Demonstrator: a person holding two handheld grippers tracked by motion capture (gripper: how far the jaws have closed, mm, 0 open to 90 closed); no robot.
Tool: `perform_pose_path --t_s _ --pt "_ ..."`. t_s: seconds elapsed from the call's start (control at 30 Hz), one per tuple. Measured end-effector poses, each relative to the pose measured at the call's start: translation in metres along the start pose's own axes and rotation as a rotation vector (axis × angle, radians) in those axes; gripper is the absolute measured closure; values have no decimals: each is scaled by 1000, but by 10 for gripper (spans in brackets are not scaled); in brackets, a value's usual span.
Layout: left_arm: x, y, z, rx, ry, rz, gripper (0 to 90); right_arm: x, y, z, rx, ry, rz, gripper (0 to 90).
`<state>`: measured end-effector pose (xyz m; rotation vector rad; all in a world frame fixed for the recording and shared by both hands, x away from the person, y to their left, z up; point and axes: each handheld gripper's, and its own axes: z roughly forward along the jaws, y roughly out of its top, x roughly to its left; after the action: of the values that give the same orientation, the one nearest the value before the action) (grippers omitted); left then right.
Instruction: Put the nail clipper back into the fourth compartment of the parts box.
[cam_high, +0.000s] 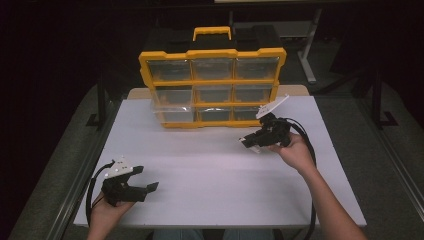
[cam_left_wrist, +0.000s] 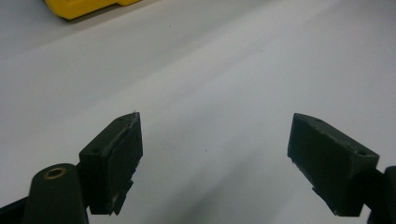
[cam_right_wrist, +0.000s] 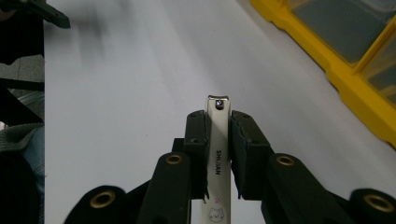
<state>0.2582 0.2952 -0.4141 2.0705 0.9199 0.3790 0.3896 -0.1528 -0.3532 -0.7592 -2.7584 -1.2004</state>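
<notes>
Left tongs (cam_left_wrist: 215, 158) wide apart above white table (cam_left_wrist: 224, 70), yellow organiser (cam_left_wrist: 88, 7) corner beyond

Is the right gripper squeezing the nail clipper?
Touching. In the right gripper view, the right gripper has both black jaws pressed flat against the nail clipper, with no gap on either side.

White rectangular tabletop (cam_high: 210, 170) w/ wooden edge at far side, black metal frame. Grey carpeted floor (cam_high: 50, 165) either side. Dark, unlit room behind; pale desk leg (cam_high: 308, 50) upper right.
</notes>
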Motion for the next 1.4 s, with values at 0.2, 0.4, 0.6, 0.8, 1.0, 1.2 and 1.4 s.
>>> perform_pose_path --t_s 0.2,0.4,0.6,0.8,1.0,1.2,1.4 --pt "0 0 0 1 1 -3 182 -4 9 -9 -22 14 -10 760" --pt "0 0 0 0 1 1 182 -8 17 -17 -38 12 -15 760" --pt "0 0 0 0 0 2 182 -11 29 -26 -39 13 -25 760" --pt "0 1 0 8 -1 9 182 -13 43 -33 -49 4 -45 760" --pt "-1 1 0 5 -3 2 182 -11 60 -34 -51 3 -79 760" --pt "0 1 -1 0 -3 1 182 -11 76 -34 -49 1 -114 760" --pt "0 1 0 -1 -4 1 182 -9 90 -37 -53 -11 -126 760"
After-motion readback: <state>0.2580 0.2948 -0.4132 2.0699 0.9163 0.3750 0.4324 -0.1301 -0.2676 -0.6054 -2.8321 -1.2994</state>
